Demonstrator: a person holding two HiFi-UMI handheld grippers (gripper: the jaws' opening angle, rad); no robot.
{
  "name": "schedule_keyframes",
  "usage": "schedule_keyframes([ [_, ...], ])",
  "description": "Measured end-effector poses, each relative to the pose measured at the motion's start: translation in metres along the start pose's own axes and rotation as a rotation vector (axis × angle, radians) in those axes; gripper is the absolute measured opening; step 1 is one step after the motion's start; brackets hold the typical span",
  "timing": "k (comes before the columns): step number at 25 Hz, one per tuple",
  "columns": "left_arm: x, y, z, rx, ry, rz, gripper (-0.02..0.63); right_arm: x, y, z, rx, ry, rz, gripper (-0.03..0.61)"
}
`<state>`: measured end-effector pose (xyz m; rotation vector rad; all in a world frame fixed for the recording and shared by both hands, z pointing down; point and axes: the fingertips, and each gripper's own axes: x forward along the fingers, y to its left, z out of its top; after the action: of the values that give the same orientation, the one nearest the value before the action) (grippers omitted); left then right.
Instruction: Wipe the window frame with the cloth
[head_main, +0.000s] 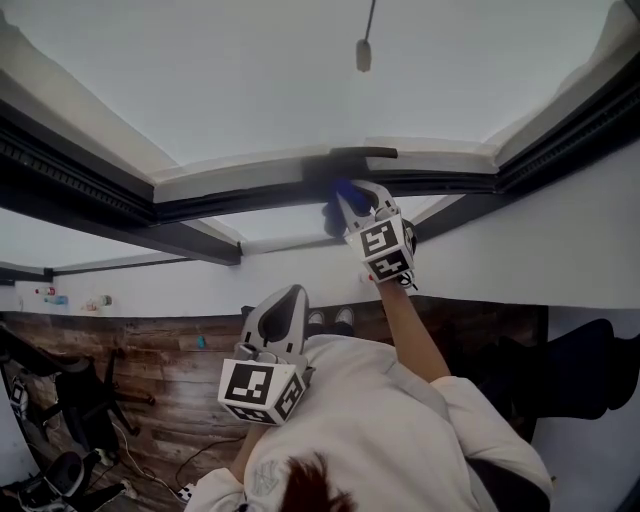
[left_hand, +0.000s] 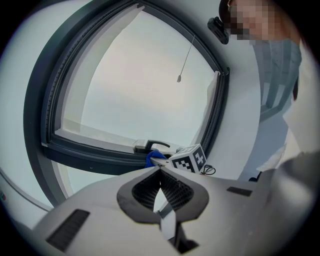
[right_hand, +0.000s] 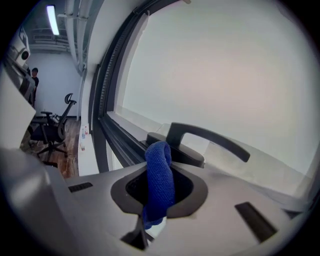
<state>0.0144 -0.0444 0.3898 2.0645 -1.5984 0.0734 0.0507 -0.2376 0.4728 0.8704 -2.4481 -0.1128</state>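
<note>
Head view: cloth (head_main: 332, 212) mostly hidden behind right tool (head_main: 350, 197), only dark blue edge showing; whether it touches window frame (head_main: 240, 203) not discernible. Window handle (head_main: 352, 154) smeared by blur. Small items (head_main: 57, 298) at far left too small to identify. Person's head (head_main: 300, 485) cut off by bottom edge.

Left gripper view: left tool (left_hand: 160, 169) body covers lower frame; cloth reduced to blue sliver.

Right gripper view: cloth's lower end vanishes between closed jaws; cloth masks part of handle base. Distant person (right_hand: 34, 75) too small to make out.
</note>
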Motion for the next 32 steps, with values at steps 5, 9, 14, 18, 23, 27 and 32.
schedule_keyframes([
  [5,0.003,-0.009,0.001,0.011,-0.007,-0.015,0.005,-0.001,0.003,0.000,-0.114,0.009,-0.006,0.048],
  [9,0.002,-0.012,-0.002,0.010,0.005,-0.012,0.005,-0.004,-0.002,-0.003,-0.116,0.009,-0.011,0.048],
  [14,0.003,-0.014,-0.002,0.012,0.002,-0.015,0.005,-0.010,-0.015,-0.010,-0.098,0.021,-0.045,0.048],
  [18,0.004,-0.017,-0.003,0.013,0.002,-0.026,0.005,-0.016,-0.027,-0.016,-0.088,0.036,-0.069,0.048],
  [23,0.008,-0.025,-0.002,0.024,0.002,-0.050,0.005,-0.022,-0.037,-0.022,-0.084,0.050,-0.089,0.048],
  [27,0.008,-0.028,-0.001,0.030,0.003,-0.057,0.005,-0.026,-0.043,-0.025,-0.077,0.058,-0.098,0.048],
  [32,0.010,-0.033,-0.002,0.036,0.003,-0.066,0.005,-0.028,-0.047,-0.028,-0.077,0.064,-0.100,0.048],
])
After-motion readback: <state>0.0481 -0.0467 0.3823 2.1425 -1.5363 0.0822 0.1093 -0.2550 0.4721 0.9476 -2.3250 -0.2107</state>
